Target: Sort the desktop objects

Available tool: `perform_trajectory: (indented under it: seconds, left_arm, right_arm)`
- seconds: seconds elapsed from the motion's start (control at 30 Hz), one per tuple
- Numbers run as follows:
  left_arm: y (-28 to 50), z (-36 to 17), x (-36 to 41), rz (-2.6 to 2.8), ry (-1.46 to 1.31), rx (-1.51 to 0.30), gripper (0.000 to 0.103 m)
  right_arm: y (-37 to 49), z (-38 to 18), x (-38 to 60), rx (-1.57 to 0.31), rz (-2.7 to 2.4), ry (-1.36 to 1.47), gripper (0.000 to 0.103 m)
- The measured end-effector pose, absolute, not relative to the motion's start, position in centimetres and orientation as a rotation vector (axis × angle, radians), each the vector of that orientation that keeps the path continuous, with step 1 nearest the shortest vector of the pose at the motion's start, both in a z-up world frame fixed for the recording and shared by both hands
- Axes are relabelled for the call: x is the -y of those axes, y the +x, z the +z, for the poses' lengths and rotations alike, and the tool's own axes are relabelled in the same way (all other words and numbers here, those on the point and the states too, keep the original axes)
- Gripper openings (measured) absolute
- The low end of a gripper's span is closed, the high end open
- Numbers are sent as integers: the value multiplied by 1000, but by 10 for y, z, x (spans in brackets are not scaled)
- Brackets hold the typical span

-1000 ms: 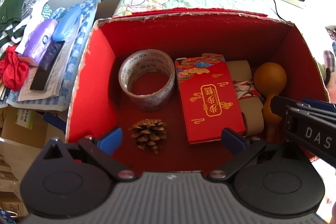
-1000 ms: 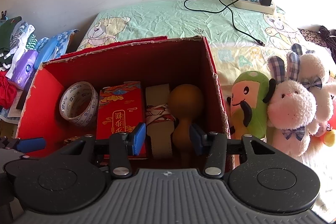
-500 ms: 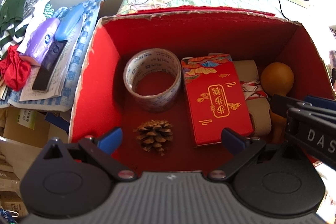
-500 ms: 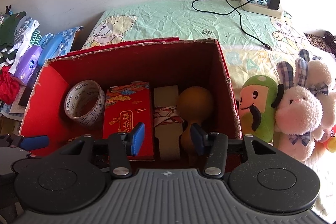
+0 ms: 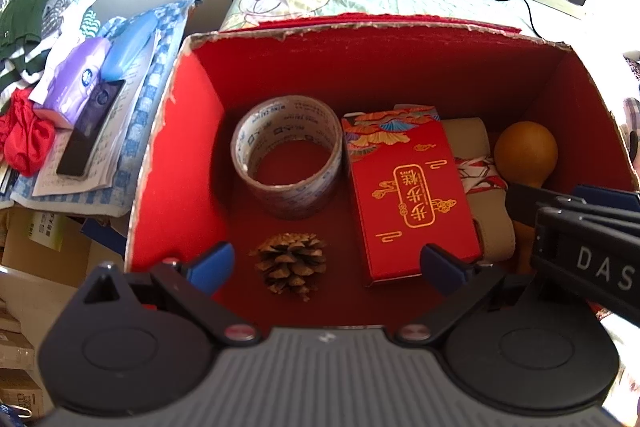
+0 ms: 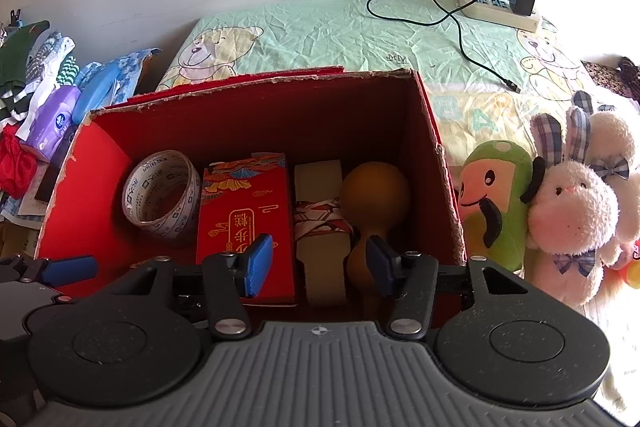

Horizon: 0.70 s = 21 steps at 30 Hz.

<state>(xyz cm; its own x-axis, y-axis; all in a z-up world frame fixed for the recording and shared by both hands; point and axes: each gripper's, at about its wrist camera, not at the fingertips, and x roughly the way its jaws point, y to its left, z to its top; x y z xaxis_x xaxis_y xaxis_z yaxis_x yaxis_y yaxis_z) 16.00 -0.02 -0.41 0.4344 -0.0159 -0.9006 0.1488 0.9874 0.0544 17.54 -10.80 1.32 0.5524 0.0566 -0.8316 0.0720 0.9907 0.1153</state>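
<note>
We hold our left gripper (image 5: 326, 263) spread wide and empty over the pine cone (image 5: 291, 261), our right gripper (image 6: 316, 263) parted at three o'clock, and beyond in the red box (image 5: 176, 163) lie tape roll (image 5: 287, 157), red packet (image 5: 408, 195) and gourd (image 5: 525, 151).

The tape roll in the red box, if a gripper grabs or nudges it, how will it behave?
The tape roll lies flat on its side, so a nudge should slide rather than roll it. Its hollow ring looks stiff; its glossy film may be slippery. Tipped upright, it could roll.
</note>
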Motion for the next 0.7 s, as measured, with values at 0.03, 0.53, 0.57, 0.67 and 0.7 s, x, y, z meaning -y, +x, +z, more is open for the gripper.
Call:
perform_trajectory:
  seconds: [0.03,0.53,0.57,0.67,0.7]
  left_arm:
    - [161,-4,0,-107,127,-1123,99]
    - [161,-1,-3,-97,114,-1118,97]
    - [161,-1,-4,-100,113,-1119,97]
    - [160,0,-3,-102,118,-1108,97]
    - [160,1,-2,-103,122,-1101,96]
  right_arm:
    - [175,13,108,-987,-9,144,55]
    - [176,16,105,-973,3,147,55]
    - [176,16,105,-973,3,147,55]
    - [176,16,105,-970,3,147,55]
    - [176,16,105,-969,3,147,55]
